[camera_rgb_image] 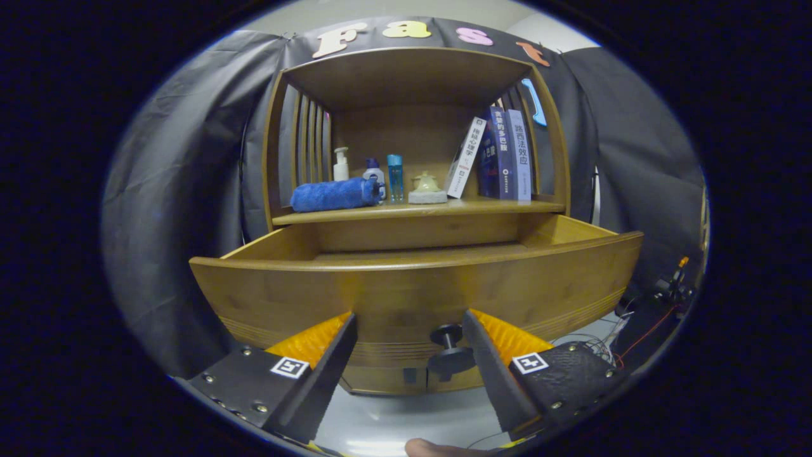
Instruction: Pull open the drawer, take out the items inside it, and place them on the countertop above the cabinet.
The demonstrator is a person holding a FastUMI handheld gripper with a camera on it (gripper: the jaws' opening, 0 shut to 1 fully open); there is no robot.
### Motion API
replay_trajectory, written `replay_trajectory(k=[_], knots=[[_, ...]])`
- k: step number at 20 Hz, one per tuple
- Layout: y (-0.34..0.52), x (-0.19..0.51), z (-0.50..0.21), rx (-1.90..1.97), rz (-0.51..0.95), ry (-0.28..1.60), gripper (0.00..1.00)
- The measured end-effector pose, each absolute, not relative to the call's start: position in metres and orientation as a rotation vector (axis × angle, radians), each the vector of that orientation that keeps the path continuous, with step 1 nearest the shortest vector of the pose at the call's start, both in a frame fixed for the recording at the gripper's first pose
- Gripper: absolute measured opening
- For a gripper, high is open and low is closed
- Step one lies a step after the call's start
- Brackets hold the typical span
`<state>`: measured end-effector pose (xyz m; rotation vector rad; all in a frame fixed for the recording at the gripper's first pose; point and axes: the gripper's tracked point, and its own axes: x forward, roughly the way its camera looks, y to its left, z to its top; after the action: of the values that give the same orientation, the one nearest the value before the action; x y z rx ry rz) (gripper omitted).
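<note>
Cabinet [412, 127] stands against the black cloth wall. Its drawer [412, 285] is pulled well out — presumably to give access, though its contents lie hidden behind the front panel. Countertop [419, 209] above carries towel, bottles and books. Gripper [409, 330] fingers spread apart, gripping nothing — knob [449, 348] between them, beside the right finger.

gripper view | rides on tool [409, 355] | faces cabinet [419, 190] head-on | close to drawer [412, 285] front

Countertop [501, 206] carries towel [333, 194], bottles [394, 178], teapot [426, 184], books [501, 155].
</note>
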<state>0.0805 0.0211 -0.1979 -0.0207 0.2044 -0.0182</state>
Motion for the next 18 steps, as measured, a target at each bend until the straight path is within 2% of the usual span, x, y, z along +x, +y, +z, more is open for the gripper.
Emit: replay_trajectory(k=[18], knots=[[0.026, 0.168, -0.188, -0.039, -0.032, 0.154, 1.0]])
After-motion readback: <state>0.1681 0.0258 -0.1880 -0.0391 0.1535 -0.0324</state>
